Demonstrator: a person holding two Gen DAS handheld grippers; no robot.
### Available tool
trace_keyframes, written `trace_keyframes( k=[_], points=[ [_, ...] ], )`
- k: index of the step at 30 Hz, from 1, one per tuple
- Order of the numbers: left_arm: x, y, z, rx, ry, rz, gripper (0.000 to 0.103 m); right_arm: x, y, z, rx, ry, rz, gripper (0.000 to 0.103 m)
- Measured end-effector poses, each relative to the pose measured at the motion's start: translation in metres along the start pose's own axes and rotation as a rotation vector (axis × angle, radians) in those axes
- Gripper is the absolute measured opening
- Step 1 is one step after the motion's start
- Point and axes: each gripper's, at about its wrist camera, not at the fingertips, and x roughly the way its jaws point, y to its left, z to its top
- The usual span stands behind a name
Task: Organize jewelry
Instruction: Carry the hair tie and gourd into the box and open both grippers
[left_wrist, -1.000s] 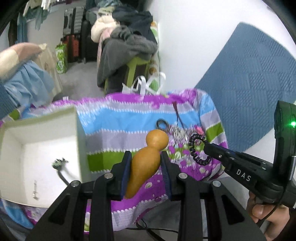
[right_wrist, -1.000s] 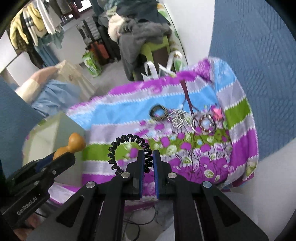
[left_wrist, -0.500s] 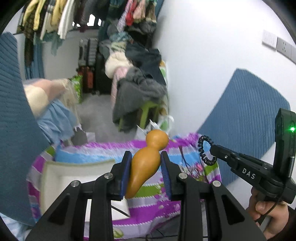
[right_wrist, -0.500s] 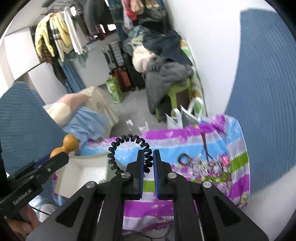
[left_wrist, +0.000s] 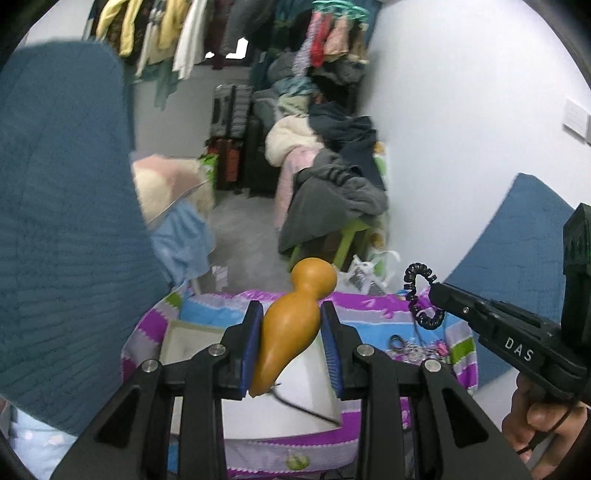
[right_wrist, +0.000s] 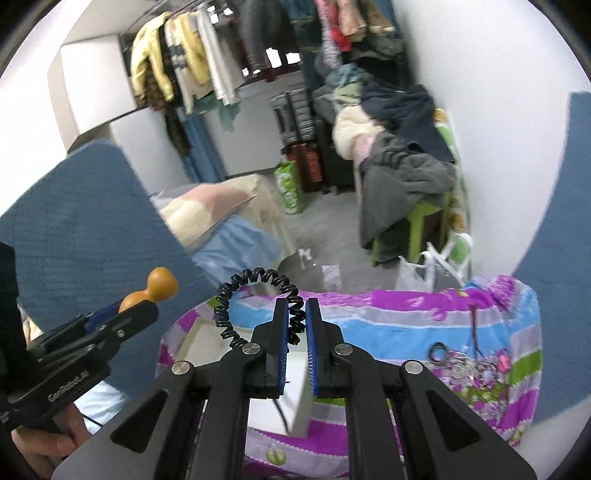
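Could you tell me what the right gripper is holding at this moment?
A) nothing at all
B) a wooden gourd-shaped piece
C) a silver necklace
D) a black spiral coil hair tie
D: in the right wrist view the right gripper has its blue pads shut on the black spiral coil hair tie, while the wooden gourd-shaped piece sits in the left gripper.

Left tool (left_wrist: 291, 328) held level in the air, jaws clamped on an orange gourd-shaped piece (left_wrist: 291, 325), right tool (right_wrist: 294, 325) raised alongside, jaws pinched on a black coiled band (right_wrist: 258, 299), a hand (left_wrist: 543, 424) gripping its handle
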Motion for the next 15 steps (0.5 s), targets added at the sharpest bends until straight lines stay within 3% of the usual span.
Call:
trace_keyframes(
  k=[8, 15],
  points=[
    [0.043, 0.048, -0.041, -0.068, 0.109, 0.046, 0.031, 0.067, 0.028, -0.025, -0.042, 0.141, 0.059, 0.007],
    [0.088, 0.081, -0.075, -0.126, 0.21, 0.055, 0.031, 0.12, 0.035, -0.063, -0.078, 0.277, 0.044, 0.007]
  ],
)
